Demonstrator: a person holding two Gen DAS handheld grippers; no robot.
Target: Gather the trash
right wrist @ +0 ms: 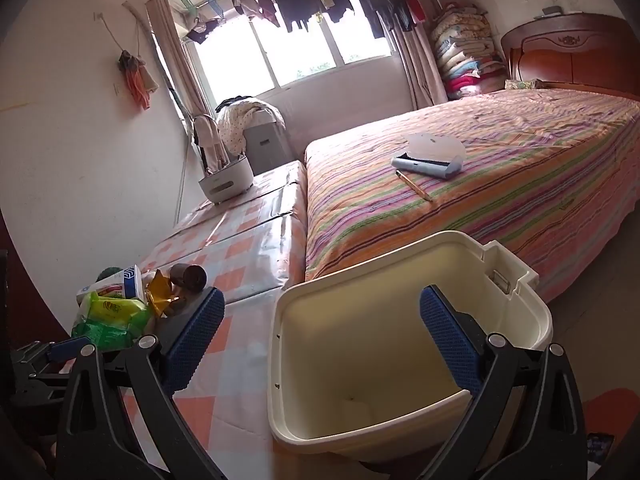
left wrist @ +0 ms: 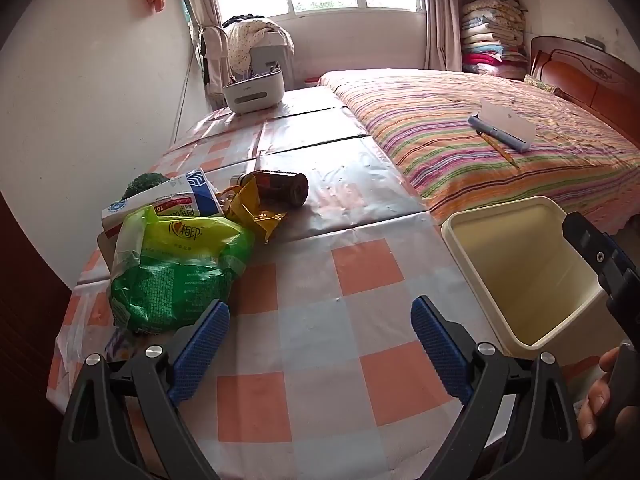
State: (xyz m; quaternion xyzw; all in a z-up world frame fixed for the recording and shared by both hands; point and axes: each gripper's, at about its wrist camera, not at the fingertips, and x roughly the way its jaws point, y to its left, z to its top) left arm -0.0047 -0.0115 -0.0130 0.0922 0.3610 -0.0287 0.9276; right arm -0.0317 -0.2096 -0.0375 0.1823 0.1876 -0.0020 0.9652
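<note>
Checkered table (left wrist: 360,312) carries green bag (left wrist: 172,272), carton (left wrist: 168,200), bottle (left wrist: 280,187).

A striped bed (right wrist: 500,184) fills the right; on it lie a pencil (right wrist: 414,185) and grey-blue case (right wrist: 426,166) (touching or not, unclear). Beyond its foot, a window (right wrist: 296,50).

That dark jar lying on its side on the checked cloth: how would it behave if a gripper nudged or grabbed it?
The dark jar lies on its side on the glossy table cover, so a nudge would probably roll it. Its smooth, shiny wall looks rigid and may slip between pads. A crumpled yellow wrapper rests against it and might drag along.
</note>
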